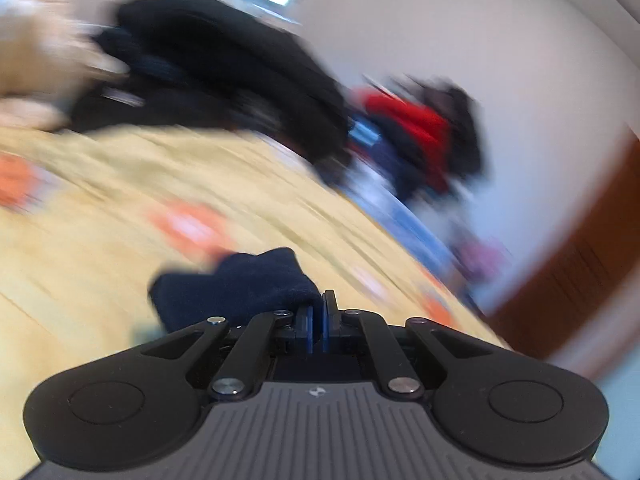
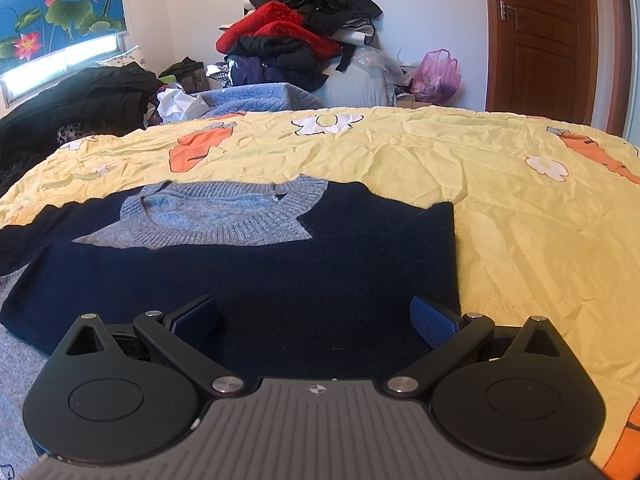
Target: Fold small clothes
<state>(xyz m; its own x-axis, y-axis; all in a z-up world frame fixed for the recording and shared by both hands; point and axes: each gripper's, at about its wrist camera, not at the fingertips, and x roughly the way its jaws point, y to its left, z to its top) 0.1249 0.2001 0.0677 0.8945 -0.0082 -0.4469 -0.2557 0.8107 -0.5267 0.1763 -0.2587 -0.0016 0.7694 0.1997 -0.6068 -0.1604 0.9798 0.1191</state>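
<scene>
Your left tool (image 1: pixel 318 312) was clamped on a navy cloth fold (image 1: pixel 236 284); your right tool (image 2: pixel 314 320) stood apart over the sweater (image 2: pixel 256 268), whose right edge met open yellow bedspread (image 2: pixel 520 216).

Navy sweater (image 2: pixel 280 276) with grey collar, yellow carrot-print bedsheet (image 2: pixel 500 200)

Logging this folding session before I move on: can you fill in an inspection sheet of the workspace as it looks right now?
Surface: bed with yellow carrot-print cover, wrinkled.
Job's things: navy sweater with grey collar, lying flat; right side folded in.
Clutter: black coats at the left, clothes pile by the wall, pink bag.
Grippers: left tool shut on navy fabric, view blurred; right tool open over the sweater's lower part.
Cables: nothing seen.
Surroundings: white wall, wooden door, lotus-print blind.
</scene>
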